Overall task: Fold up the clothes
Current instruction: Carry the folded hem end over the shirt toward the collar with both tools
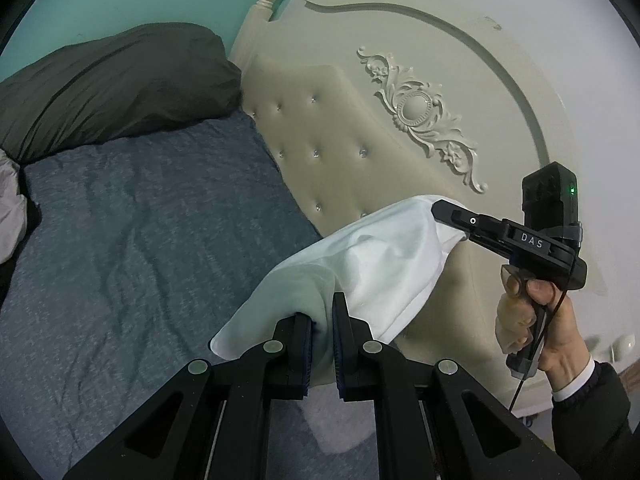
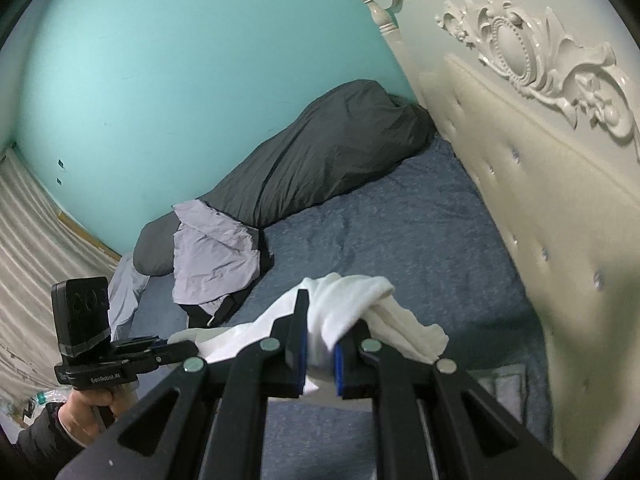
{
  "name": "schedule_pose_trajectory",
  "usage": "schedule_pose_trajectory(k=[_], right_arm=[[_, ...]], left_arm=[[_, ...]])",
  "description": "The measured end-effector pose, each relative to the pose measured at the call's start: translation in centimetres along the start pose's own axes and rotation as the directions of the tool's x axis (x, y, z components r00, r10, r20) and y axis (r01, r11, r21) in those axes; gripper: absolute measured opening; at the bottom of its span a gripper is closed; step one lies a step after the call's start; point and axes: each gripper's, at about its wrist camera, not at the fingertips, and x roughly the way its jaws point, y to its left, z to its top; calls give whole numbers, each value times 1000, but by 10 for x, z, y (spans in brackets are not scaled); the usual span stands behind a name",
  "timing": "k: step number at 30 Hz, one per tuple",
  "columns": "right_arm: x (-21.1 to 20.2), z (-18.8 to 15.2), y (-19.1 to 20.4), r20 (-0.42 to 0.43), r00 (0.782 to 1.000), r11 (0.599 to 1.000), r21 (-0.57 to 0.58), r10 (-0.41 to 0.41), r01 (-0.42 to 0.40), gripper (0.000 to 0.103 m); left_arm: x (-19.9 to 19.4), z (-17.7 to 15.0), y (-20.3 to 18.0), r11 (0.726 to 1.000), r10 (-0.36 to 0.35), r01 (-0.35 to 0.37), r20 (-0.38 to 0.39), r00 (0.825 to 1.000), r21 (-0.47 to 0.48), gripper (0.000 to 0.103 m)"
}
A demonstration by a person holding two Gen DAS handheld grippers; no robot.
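Note:
A white garment hangs stretched in the air between both grippers, above the bed. In the left wrist view my left gripper is shut on one bunched end of it. My right gripper, held by a hand with a dark sleeve, pinches the other end near the headboard. In the right wrist view the right gripper is shut on the white garment, whose folds drape over its fingers. The left gripper grips the cloth's far edge at the lower left.
A blue-grey bedsheet covers the mattress below. A dark grey duvet lies bunched along the teal wall, with a light grey garment heaped beside it. The cream tufted headboard stands close on the right. A striped curtain hangs far left.

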Motion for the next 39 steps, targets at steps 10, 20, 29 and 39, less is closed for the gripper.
schedule_pose_trajectory(k=[10, 20, 29, 39], right_arm=[[-1, 42, -36, 35, 999, 998, -34, -42, 43, 9], [12, 14, -83, -28, 994, 994, -27, -103, 102, 9], [-4, -25, -106, -100, 985, 990, -21, -144, 142, 9], [-18, -50, -106, -140, 976, 986, -23, -168, 167, 9]], left_arm=[[43, 38, -20, 1000, 7, -7, -3, 1000, 19, 9], [98, 17, -21, 1000, 10, -9, -88, 996, 10, 9], [113, -19, -43, 1000, 0, 2, -136, 991, 15, 9], [114, -44, -58, 1000, 10, -7, -166, 986, 19, 9]])
